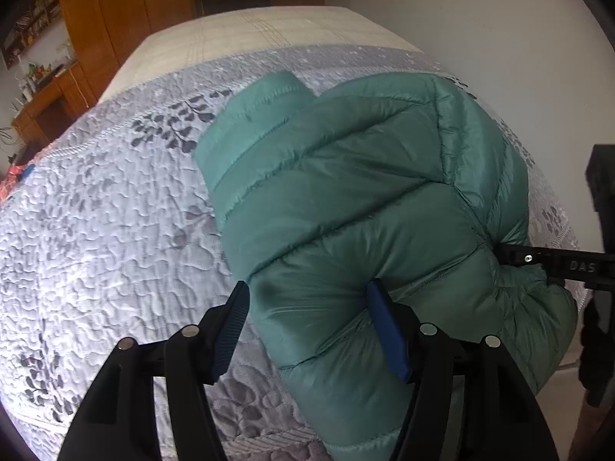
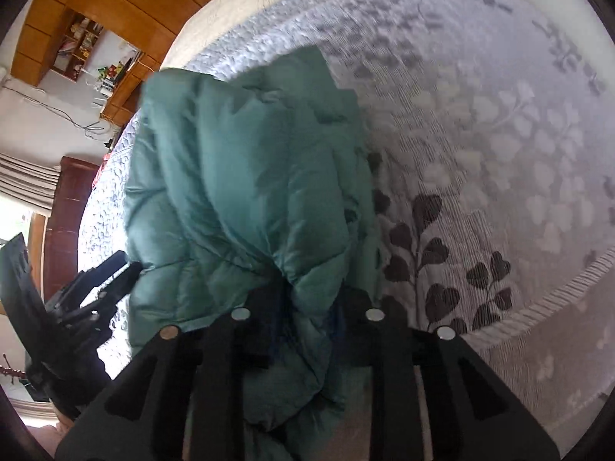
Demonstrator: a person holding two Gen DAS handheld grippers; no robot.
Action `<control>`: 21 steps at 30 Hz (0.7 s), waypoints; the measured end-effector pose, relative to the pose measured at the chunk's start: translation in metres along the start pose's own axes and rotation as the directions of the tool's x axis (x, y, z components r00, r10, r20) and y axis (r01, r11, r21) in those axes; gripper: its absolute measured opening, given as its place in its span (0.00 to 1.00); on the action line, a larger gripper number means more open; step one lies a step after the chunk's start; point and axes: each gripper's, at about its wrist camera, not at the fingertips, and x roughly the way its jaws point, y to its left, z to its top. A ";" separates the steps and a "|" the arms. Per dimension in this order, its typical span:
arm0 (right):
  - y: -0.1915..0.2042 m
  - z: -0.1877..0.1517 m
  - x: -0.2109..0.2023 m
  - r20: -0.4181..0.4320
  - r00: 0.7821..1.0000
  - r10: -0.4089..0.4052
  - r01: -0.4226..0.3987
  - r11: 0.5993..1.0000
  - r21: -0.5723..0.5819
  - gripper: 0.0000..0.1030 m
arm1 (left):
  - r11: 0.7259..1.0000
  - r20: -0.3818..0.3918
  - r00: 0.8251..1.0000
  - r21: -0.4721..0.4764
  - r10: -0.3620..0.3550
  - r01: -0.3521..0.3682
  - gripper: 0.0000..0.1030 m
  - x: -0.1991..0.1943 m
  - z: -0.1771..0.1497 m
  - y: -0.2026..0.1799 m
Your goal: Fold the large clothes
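**Green jacket bunched up on the bed**

A puffy green jacket (image 1: 346, 207) lies on a bed (image 1: 96, 230) with a grey leaf-print cover. It is folded over into a thick lump, near the right edge of the bed.

The left gripper (image 1: 307, 307) has its two blue pads wide apart. One pad (image 1: 384, 326) presses on the near part of the jacket. The other pad sits just left of the jacket, over the cover. The jaws are let go and hold nothing.

The right gripper (image 2: 303, 303) comes in from the right side. Its jaws are squeezed tight on a bunched fold of the jacket (image 2: 246, 176), and the cloth puckers where they bite. From the left wrist view, its black tip (image 1: 538, 261) digs into the jacket's right side.

Far to the left stands a wood shelf (image 2: 84, 42) with small things in it, too small to tell what.
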 end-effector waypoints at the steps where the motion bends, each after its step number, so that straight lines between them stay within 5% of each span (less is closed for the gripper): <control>1: -0.009 0.000 0.007 -0.013 0.999 0.035 -0.034 0.999 0.016 0.25 | 1.000 -0.014 1.000 -0.012 -0.014 0.014 0.64 0.006 -0.001 0.001; 5: -0.020 0.001 0.016 -0.050 0.996 0.076 -0.074 0.996 0.043 0.25 | 0.998 -0.033 0.998 -0.034 -0.046 0.045 0.67 0.026 -0.004 0.006; 10: 0.009 0.009 -0.020 -0.014 0.997 -0.075 0.074 0.995 -0.068 0.34 | 0.991 -0.050 0.995 -0.111 -0.086 0.080 0.64 0.005 -0.001 0.027; 15: 0.062 0.003 -0.074 0.096 0.992 -0.087 0.106 0.970 -0.219 0.35 | 0.992 0.037 0.993 -0.048 -0.115 0.117 0.64 -0.046 -0.005 0.024; 18: 0.096 -0.006 -0.081 0.064 0.998 -0.002 0.024 0.936 -0.350 0.35 | 0.990 0.042 0.989 0.014 -0.141 0.140 0.64 -0.060 -0.013 0.013; 21: 0.111 -0.020 -0.067 0.014 0.999 -0.052 0.053 0.907 -0.418 0.30 | 0.985 0.021 0.986 0.059 -0.166 0.165 0.64 -0.061 -0.024 0.001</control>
